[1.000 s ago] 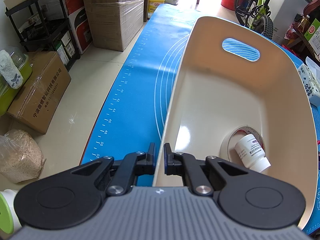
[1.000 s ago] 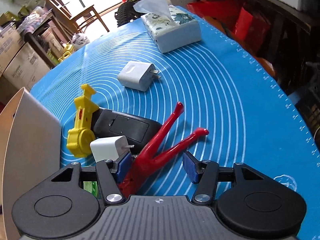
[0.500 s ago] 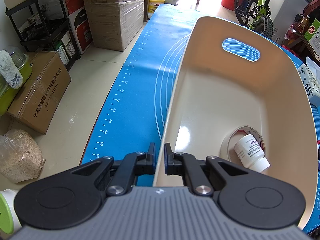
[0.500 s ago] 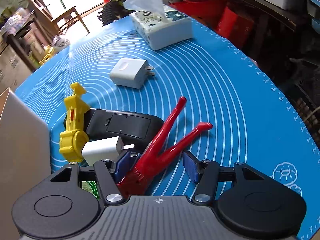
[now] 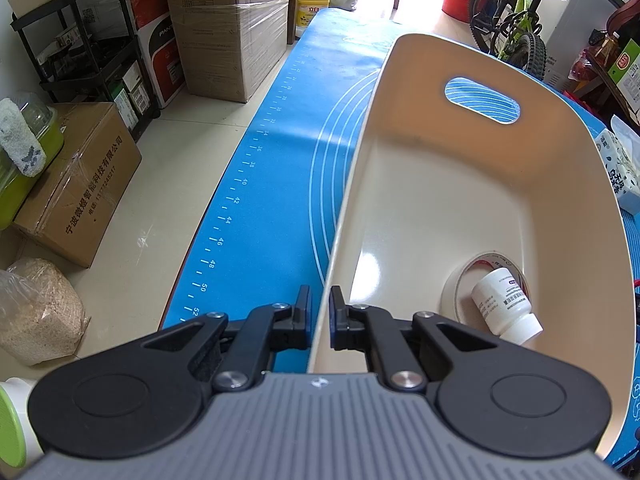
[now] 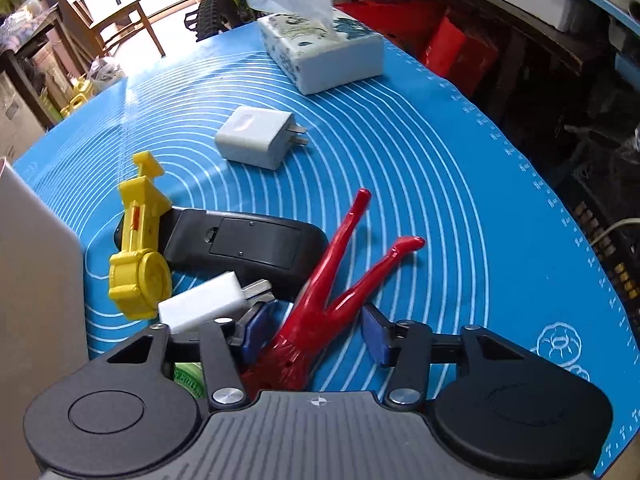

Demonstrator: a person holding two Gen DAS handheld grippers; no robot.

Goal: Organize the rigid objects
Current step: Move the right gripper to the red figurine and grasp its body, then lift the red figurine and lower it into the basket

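My left gripper (image 5: 319, 312) is shut on the near rim of a cream plastic bin (image 5: 460, 184). Inside the bin lie a tape roll (image 5: 456, 286) and a white pill bottle (image 5: 505, 306). My right gripper (image 6: 316, 334) is open around the body of a red two-pronged tool (image 6: 340, 276) lying on the blue mat. To its left are a small white charger (image 6: 204, 306), a black remote-like box (image 6: 244, 242) and a yellow toy (image 6: 138, 246). A second white charger (image 6: 256, 138) lies further back. The bin's wall (image 6: 36, 280) shows at the left edge.
A tissue box (image 6: 320, 50) stands at the far end of the blue mat (image 6: 460, 184). The mat's right edge drops to dark shelving. Cardboard boxes (image 5: 228, 28) and a rack stand on the floor left of the table. A green item (image 6: 188, 376) lies under my right gripper.
My right gripper has moved forward and lower over the red tool, its jaws still open. The left gripper and bin have not moved.
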